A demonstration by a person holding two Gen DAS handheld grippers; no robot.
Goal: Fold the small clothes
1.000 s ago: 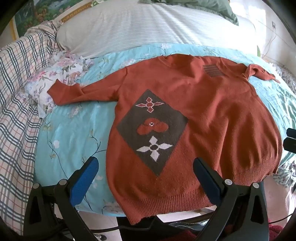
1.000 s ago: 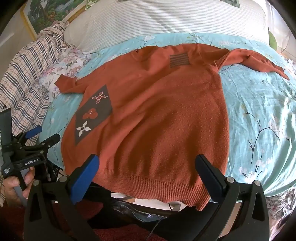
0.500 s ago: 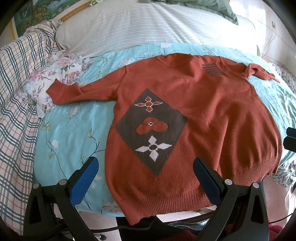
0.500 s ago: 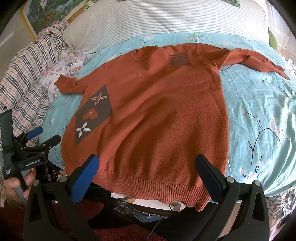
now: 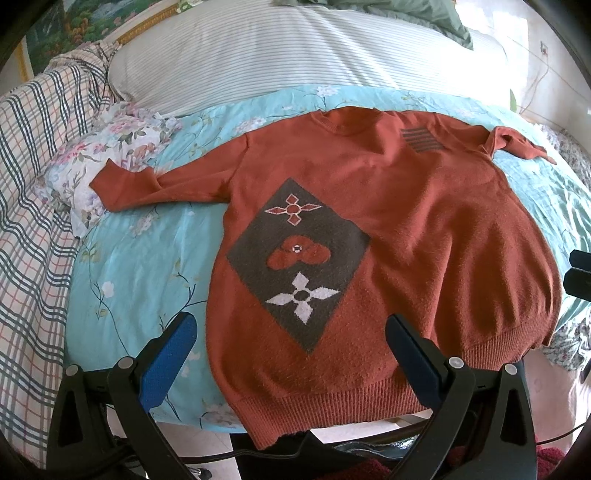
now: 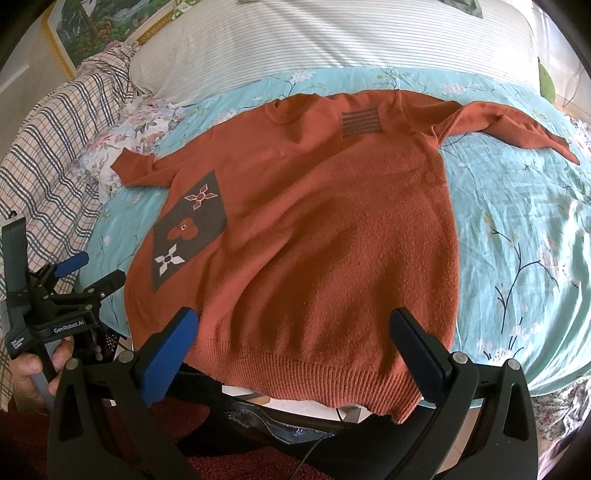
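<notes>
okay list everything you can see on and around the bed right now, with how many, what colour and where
sweater: one, rust orange with a dark diamond patch, spread flat on the sheet, hem at the near edge
sheet: one, turquoise with flowers, covering the bed
striped pillow: one, white with thin stripes, at the far end of the bed
floral cloth: one, white and pink, bunched by the sweater's far-left sleeve cuff
plaid blanket: one, cream with dark checks, along the left side
framed painting: one, green scene, gold frame, far left
left gripper: one, black with blue jaws, open over the hem
right gripper: one, same, open over the hem
</notes>
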